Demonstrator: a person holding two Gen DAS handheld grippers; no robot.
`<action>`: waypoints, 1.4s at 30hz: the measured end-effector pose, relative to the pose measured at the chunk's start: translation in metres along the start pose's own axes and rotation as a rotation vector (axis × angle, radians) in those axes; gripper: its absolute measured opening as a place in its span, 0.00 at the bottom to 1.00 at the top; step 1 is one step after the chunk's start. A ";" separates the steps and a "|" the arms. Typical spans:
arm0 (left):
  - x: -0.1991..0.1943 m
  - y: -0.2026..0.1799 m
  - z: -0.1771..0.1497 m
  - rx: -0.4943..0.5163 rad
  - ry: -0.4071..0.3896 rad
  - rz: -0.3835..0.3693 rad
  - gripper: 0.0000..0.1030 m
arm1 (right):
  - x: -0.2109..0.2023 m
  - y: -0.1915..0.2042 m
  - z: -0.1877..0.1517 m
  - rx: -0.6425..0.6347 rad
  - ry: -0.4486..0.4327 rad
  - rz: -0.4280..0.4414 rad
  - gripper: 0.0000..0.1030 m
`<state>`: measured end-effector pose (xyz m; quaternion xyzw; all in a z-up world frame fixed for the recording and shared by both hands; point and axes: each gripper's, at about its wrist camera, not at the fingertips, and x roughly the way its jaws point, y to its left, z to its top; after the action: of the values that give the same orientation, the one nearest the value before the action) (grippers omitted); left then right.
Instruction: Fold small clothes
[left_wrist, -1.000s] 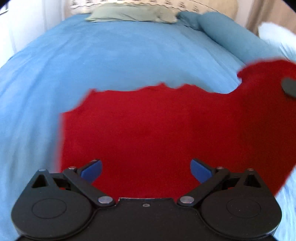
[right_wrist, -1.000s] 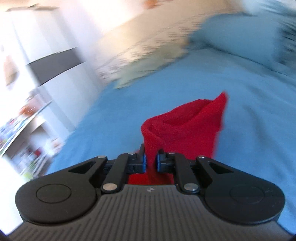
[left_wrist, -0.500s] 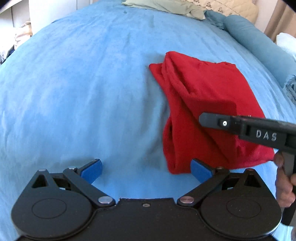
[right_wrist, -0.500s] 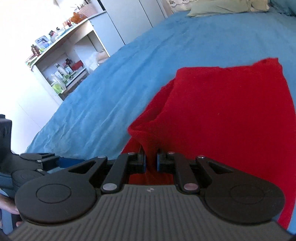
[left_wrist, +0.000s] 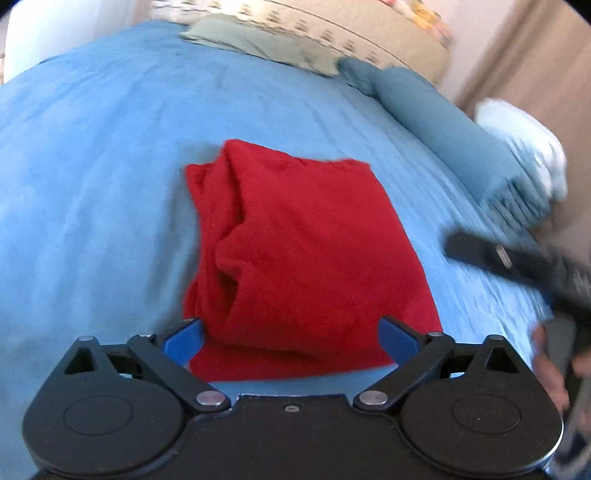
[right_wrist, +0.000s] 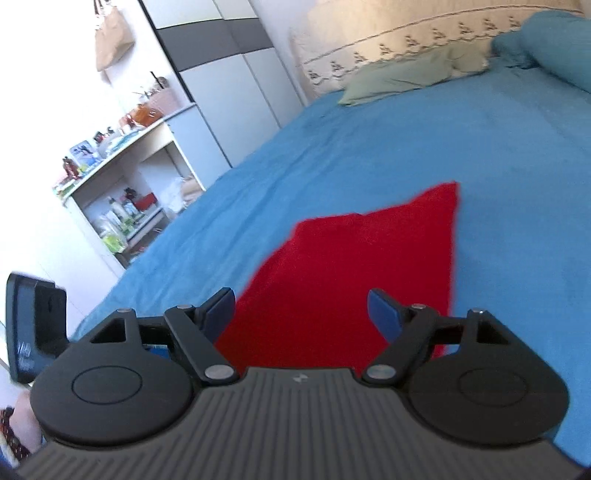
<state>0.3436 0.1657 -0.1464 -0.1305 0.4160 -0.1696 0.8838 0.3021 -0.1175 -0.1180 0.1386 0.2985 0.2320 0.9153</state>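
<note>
With the red garment (left_wrist: 306, 258) lying folded on the blue bed (left_wrist: 92, 184), both our left gripper (left_wrist: 291, 341) and right gripper (right_wrist: 301, 308) hold their fingers apart and empty, so we judge this fold done and a tidy or another piece next.

A red garment (left_wrist: 303, 254) of soft, matt, slightly fuzzy cloth was seen lying folded just ahead of the spread jaws of the left gripper (left_wrist: 291, 341). It was spread on a blue bedcover (left_wrist: 92, 177) of matt, faintly napped fabric. The gripper bodies were made of matt black plastic, with smooth blue pads (left_wrist: 184, 341) on the fingers and small shiny metal pivot pins. A ribbed grey plastic surface was shown behind the jaws of the right gripper (right_wrist: 301, 312). Far beyond the jaws, a dull green cloth pillow (right_wrist: 402, 75) and a beige quilted headboard (right_wrist: 388, 40) with a printed pattern were seen.
</note>
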 end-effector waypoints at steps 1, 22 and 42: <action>-0.001 0.001 0.001 -0.022 -0.022 0.017 0.88 | -0.004 -0.004 -0.003 0.002 0.001 -0.011 0.92; 0.004 -0.001 -0.018 0.039 -0.025 0.249 0.28 | -0.007 -0.033 -0.050 -0.050 0.064 -0.183 0.92; -0.032 -0.013 0.036 0.111 -0.069 0.208 1.00 | -0.023 -0.013 -0.015 -0.288 0.040 -0.206 1.00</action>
<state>0.3504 0.1706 -0.0972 -0.0436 0.3866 -0.0953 0.9163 0.2812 -0.1380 -0.1237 -0.0297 0.2929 0.1798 0.9386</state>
